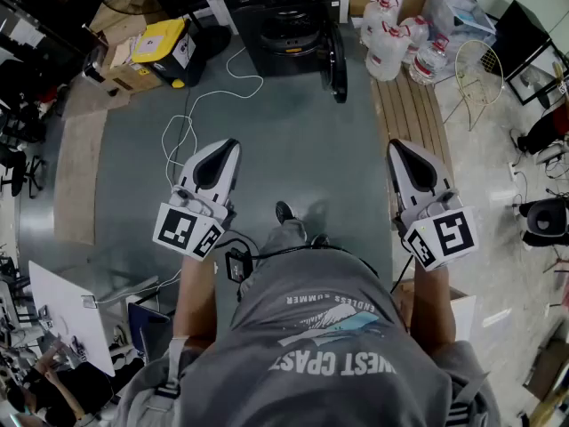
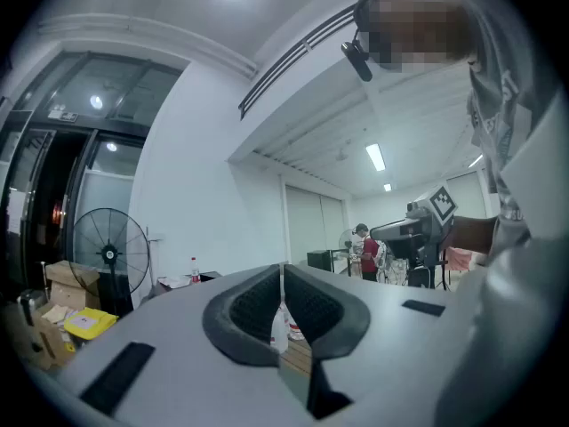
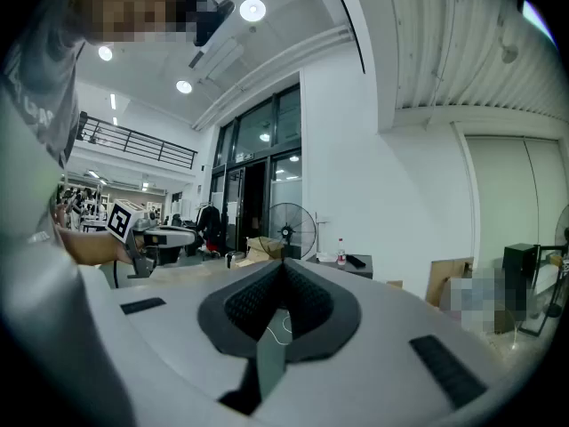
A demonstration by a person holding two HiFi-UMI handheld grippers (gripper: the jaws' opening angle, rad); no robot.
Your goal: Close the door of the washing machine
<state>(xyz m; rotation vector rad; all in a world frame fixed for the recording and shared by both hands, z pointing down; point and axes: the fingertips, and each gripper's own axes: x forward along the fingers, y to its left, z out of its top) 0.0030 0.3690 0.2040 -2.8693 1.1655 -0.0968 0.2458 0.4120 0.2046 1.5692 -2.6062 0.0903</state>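
The black washing machine (image 1: 283, 14) stands at the far end of the grey floor, well ahead of both grippers. Its round door (image 1: 338, 60) hangs open, swung out toward me on the machine's right side. My left gripper (image 1: 233, 142) and right gripper (image 1: 394, 145) are held side by side at waist height, pointing toward the machine and far short of it. Both are shut with nothing between the pads. In the left gripper view the jaws (image 2: 282, 305) meet along a thin slit, as they do in the right gripper view (image 3: 283, 296). Neither gripper view shows the machine.
Large water bottles (image 1: 391, 38) stand right of the machine beside a wooden pallet (image 1: 413, 114). A white cable (image 1: 191, 123) loops over the floor ahead on the left. Cardboard boxes (image 1: 133, 52) and a yellow case (image 1: 160, 38) sit at the far left. A standing fan (image 3: 286, 229) is by the wall.
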